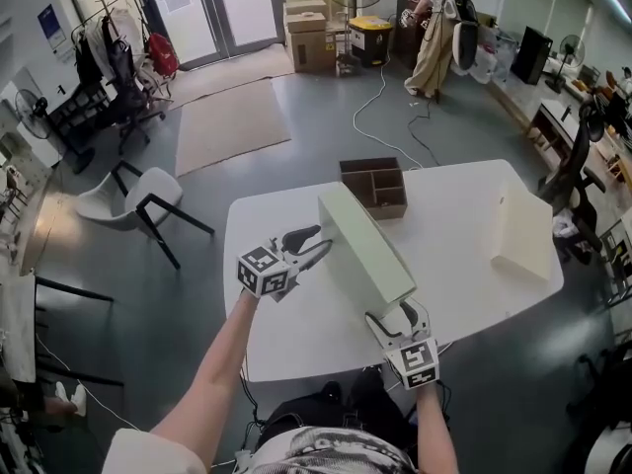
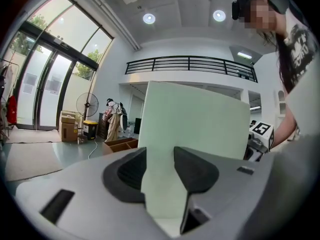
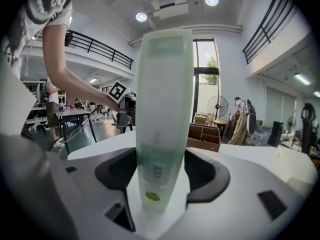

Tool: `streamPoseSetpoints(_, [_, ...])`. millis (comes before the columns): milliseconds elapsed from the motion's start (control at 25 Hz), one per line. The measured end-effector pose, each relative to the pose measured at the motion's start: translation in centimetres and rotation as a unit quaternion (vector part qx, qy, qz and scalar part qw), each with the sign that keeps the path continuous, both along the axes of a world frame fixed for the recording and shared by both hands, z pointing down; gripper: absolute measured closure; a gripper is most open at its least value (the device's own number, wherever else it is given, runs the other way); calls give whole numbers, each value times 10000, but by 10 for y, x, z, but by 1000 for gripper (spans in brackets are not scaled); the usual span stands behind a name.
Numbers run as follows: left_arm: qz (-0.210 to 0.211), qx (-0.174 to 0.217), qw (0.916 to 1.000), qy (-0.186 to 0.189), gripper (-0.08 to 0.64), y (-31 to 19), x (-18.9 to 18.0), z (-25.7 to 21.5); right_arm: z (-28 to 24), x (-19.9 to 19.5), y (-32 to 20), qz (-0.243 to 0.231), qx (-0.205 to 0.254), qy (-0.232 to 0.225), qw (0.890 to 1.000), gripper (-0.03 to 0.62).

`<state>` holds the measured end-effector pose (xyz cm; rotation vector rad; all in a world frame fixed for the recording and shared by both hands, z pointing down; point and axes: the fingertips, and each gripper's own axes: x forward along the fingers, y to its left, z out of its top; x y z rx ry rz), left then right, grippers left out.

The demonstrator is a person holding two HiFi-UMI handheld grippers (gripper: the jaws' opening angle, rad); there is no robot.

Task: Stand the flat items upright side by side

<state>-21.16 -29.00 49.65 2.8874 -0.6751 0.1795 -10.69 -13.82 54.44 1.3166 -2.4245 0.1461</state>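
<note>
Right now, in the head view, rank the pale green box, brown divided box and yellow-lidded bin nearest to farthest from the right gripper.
From the right gripper:
1. The pale green box, between its jaws, over the middle of the table.
2. The brown divided box, at the table's far edge.
3. The yellow-lidded bin, far beyond the table.

Wears white short-sleeved T-shirt (image 1: 296, 454) with dark print; forearms (image 1: 222, 363) bare. Left gripper (image 1: 318, 242), right gripper (image 1: 391, 316): pale grey shells, black pads (image 2: 195, 171), each carrying a cube (image 1: 265, 270) of black-and-white square markers.
</note>
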Motion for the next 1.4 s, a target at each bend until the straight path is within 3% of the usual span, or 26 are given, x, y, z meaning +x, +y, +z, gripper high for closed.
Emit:
streamPoseSetpoints(400, [388,-2,9992,-122,410,-24,59,0,-1,28,-10,888,32,156,9959,293])
streamPoseSetpoints(640, [372,-41,9991,-184,430,-52,89,3,1,45,-35,1228,83,243,9921,295])
streamPoseSetpoints(800, [287,-88,9992,-268,430,-65,94,8,1,47,-48,1322,122,235,9909,295])
streamPoseSetpoints(960, [522,52,9929,-1069,430,-57,98,36,1,48,-50,1361,118,212,9904,293])
streamPoseSetpoints(1040, [606,48,9899,-1284,425,-50,98,47,1,47,-49,1344,90,169,9907,291])
streamPoseSetpoints(1240, [485,-11,9906,-1281,387,-34,82,51,-10,45,-45,1312,119,-54,9913,276])
streamPoseSetpoints(1400, [292,-6,9946,-998,387,-8,60,37,-22,49,-32,1482,190,-245,9885,275])
